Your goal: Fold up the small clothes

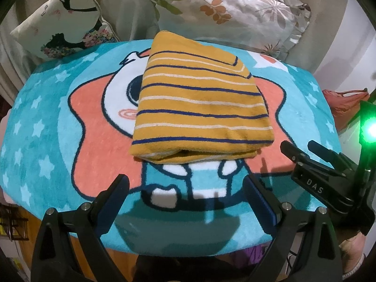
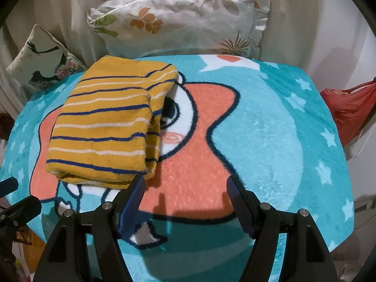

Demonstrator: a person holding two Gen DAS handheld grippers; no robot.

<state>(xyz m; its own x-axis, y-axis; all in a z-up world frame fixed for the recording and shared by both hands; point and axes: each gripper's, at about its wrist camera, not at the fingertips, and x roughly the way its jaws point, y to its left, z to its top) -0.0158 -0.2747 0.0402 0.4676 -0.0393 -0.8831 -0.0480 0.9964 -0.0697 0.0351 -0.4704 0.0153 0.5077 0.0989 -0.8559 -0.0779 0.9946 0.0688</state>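
Note:
A folded yellow garment (image 1: pixel 202 103) with blue and white stripes lies on the teal cartoon mat (image 1: pixel 47 127). My left gripper (image 1: pixel 185 183) hangs open just in front of the garment's near edge, with nothing between its fingers. The right gripper (image 1: pixel 303 148) shows at the right of the left wrist view, beside the garment's near right corner. In the right wrist view the garment (image 2: pixel 103 127) lies at the left, and my right gripper (image 2: pixel 185 183) stands open over the mat (image 2: pixel 282 127), its left fingertip (image 2: pixel 138 185) close to the garment's near right corner.
Two patterned pillows (image 1: pixel 225 11) (image 1: pixel 61 21) lean against the sofa back behind the mat. A red plastic bag (image 2: pixel 350 108) lies off the mat's right side. A green light (image 1: pixel 369 129) glows on the right gripper's body. The left gripper's fingers (image 2: pixel 14 202) show at the lower left.

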